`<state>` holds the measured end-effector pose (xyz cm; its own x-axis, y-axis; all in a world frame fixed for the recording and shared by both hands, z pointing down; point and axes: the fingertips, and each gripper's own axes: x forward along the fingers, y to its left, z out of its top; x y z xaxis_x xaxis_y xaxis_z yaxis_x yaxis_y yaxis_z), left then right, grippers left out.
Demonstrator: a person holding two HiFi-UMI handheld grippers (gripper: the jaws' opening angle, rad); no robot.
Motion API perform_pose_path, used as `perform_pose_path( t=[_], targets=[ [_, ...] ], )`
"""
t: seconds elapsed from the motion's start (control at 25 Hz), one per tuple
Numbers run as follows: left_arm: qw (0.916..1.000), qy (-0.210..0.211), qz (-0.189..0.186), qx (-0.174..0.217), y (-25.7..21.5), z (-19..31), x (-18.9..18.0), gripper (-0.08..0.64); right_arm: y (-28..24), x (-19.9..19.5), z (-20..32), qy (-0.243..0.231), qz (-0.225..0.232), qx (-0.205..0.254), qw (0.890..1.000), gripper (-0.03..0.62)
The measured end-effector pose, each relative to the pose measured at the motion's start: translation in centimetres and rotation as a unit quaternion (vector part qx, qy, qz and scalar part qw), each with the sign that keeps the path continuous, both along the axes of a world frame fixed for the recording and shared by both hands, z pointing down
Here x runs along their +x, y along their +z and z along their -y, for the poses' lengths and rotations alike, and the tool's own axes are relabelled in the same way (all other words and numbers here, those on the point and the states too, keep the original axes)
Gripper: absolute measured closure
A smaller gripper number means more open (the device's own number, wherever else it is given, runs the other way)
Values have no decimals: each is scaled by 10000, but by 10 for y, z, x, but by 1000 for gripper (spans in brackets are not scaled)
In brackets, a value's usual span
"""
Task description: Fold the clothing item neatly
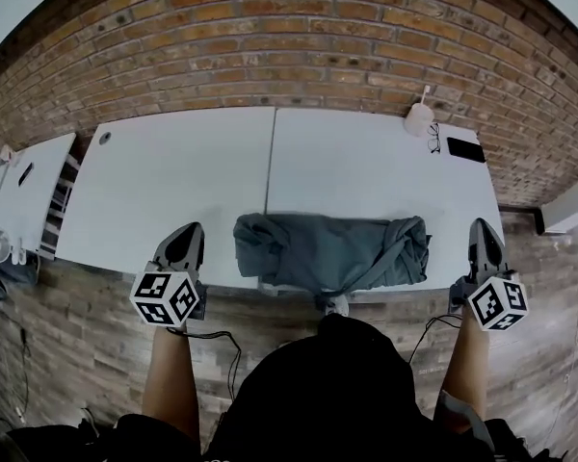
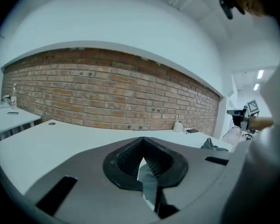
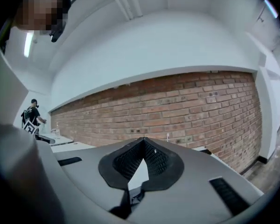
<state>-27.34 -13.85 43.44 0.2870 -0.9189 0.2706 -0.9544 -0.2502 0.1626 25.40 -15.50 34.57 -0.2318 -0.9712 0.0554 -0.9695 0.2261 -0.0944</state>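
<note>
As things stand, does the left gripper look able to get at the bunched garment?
Probably yes: the left gripper is just left of the garment, nothing between them, though its shut jaws must open first.

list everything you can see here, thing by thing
clothing item: one, grey-green, bunched at the near edge of the tables
tables: two, white, side by side against the wall
cup: one, white, far right corner of the right table
glasses: one pair, dark, beside the cup
phone: one, black, right of the glasses
brick wall: one, red-brown, behind the tables
side table: one, white, far left
left gripper: one, grey and black, shut, empty, left of the clothing item
right gripper: one, grey and black, shut, empty, right of it
</note>
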Motion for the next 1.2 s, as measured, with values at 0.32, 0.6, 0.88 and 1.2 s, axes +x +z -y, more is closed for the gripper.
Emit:
perform_pose_path(
  t=[0.32,0.6,0.88,1.2],
  targets=[
    [9979,455,-236,388,-4,-46,32,561,6,-42,-78,-225,-499,-225,9983,594],
    [9986,403,-165,309,-4,-97,44,561,16,-36,-120,-369,-44,-443,9983,594],
    [9981,232,-474,325,-21,-159,86,561,3,-25,-162,-984,-177,-234,9947,594],
    [9990,257,-361,100,-24,-273,175,561,33,57,-292,-1278,180,-440,9907,594]
  ],
)
